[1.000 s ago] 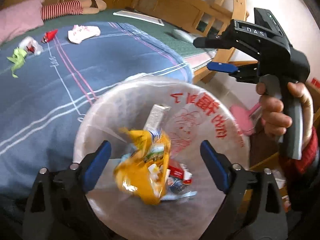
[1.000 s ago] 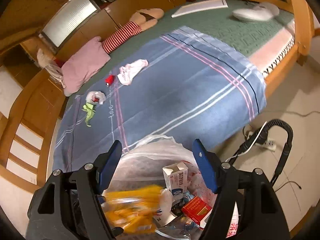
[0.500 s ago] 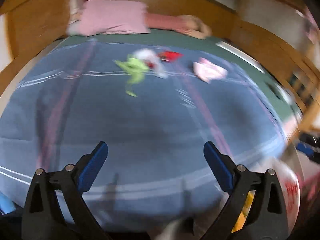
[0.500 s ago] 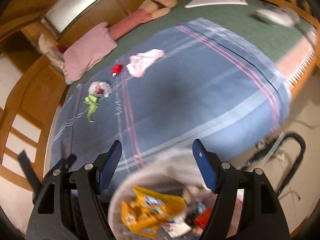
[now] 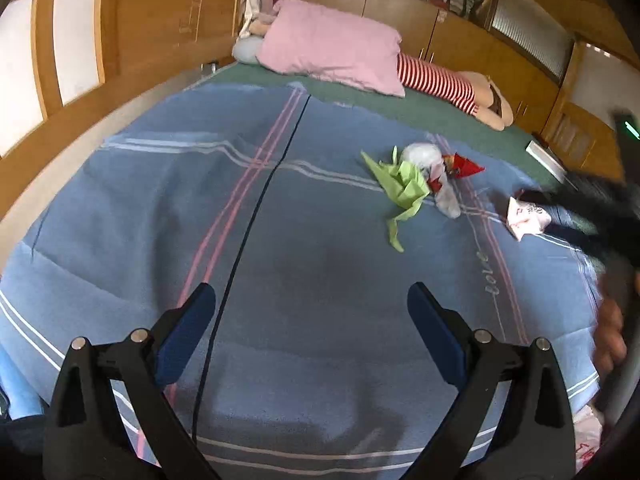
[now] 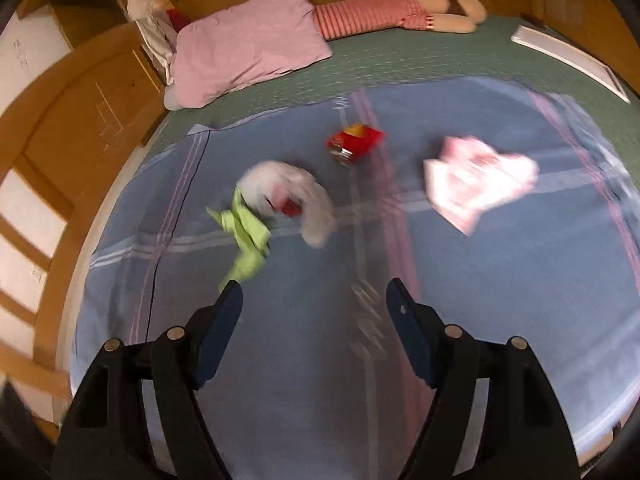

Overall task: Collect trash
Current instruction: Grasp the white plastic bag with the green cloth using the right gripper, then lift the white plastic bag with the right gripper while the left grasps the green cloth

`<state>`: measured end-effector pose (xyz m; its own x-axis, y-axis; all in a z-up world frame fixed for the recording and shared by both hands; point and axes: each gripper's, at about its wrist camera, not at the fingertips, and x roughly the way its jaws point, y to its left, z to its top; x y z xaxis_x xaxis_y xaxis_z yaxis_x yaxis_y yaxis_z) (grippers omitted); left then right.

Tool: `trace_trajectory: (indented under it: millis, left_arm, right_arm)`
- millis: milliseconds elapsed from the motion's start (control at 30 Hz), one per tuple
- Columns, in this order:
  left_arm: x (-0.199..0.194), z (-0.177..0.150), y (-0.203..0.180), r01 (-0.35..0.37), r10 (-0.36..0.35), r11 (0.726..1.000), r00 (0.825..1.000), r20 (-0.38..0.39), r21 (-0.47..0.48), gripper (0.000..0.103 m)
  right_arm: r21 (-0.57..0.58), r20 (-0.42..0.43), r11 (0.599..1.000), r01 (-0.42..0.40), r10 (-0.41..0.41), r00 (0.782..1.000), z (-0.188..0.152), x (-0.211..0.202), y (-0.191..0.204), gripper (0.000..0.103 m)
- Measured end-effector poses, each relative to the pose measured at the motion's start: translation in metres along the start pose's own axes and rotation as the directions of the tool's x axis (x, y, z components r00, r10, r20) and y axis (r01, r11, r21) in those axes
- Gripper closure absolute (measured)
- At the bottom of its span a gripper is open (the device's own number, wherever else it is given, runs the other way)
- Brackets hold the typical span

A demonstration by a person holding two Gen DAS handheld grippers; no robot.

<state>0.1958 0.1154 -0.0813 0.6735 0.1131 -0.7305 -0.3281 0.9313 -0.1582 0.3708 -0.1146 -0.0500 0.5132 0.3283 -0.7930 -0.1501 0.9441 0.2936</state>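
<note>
Blue striped blanket fills the bed below both your claws; your right gripper has just been spreading its jaws, wide apart with nothing between them, and your left gripper gapes empty too. Ahead of the right claw's left finger, the green wrapper lies with its long axis running away from you, touching the white crumpled bag; the red packet sits farther ahead, and the pink-white wrapper ahead-right.

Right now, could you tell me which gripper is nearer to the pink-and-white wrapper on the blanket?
Right. In the left wrist view the right gripper reaches over the pink-and-white wrapper, partly covering it. The left gripper hangs open over bare blanket, well short of it.
</note>
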Motion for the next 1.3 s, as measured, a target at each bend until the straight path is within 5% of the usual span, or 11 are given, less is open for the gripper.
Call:
trace_trajectory:
  millis: [133,367,433,467,500,633,900,967,1033,1100,1300]
  left_arm:
    - [0.009,0.003,0.009,0.012,-0.015,0.999,0.999,-0.052,-0.047,0.007]
    - [0.024,0.002,0.021,-0.003,-0.011,0.994,0.992,-0.124,-0.112,0.006]
    - [0.027,0.000,0.024,-0.013,-0.004,0.993,0.990,-0.141,-0.120,0.006]
    - [0.028,0.000,0.026,-0.018,-0.001,0.991,0.989,-0.149,-0.129,0.006]
    - [0.028,0.000,0.028,-0.021,0.000,0.990,0.989,-0.151,-0.137,0.006]
    - [0.024,0.000,0.038,-0.051,0.028,0.983,0.991,-0.132,-0.178,0.006]
    - [0.010,-0.003,0.072,-0.094,0.072,0.931,0.995,-0.076,-0.354,0.006]
    - [0.011,-0.005,0.072,-0.089,0.061,0.928,0.994,-0.090,-0.361,0.006]
    - [0.011,-0.007,0.071,-0.081,0.050,0.931,0.994,-0.096,-0.355,0.006]
    - [0.011,-0.008,0.068,-0.067,0.038,0.935,0.995,-0.090,-0.347,0.006]
    - [0.011,-0.013,0.068,-0.039,0.006,0.932,0.996,-0.093,-0.360,0.006]
  right_arm:
    - [-0.041,-0.013,0.998,0.038,-0.039,0.999,0.033,0.056,0.037,0.017]
    - [-0.236,0.001,0.939,0.250,-0.256,0.967,0.052,0.128,0.078,0.016]
    - [-0.244,-0.025,0.944,0.221,-0.234,0.972,0.049,0.137,0.075,0.035]
    - [-0.235,-0.048,0.954,0.188,-0.204,0.978,0.046,0.139,0.073,0.067]
    - [-0.218,-0.080,0.964,0.155,-0.176,0.981,0.043,0.139,0.071,0.078]
    - [-0.232,-0.167,0.972,0.018,-0.059,0.984,0.022,0.120,0.075,0.080]
    - [-0.243,-0.353,0.937,-0.252,0.157,0.923,-0.068,0.039,0.076,0.079]
    - [-0.251,-0.335,0.936,-0.247,0.156,0.929,-0.081,0.023,0.073,0.078]
    - [-0.274,-0.292,0.941,-0.197,0.114,0.950,-0.090,0.011,0.068,0.066]
    - [-0.290,-0.246,0.946,-0.143,0.071,0.967,-0.094,0.003,0.067,0.030]
    - [-0.256,-0.214,0.960,-0.113,0.058,0.975,-0.078,0.018,0.072,0.029]
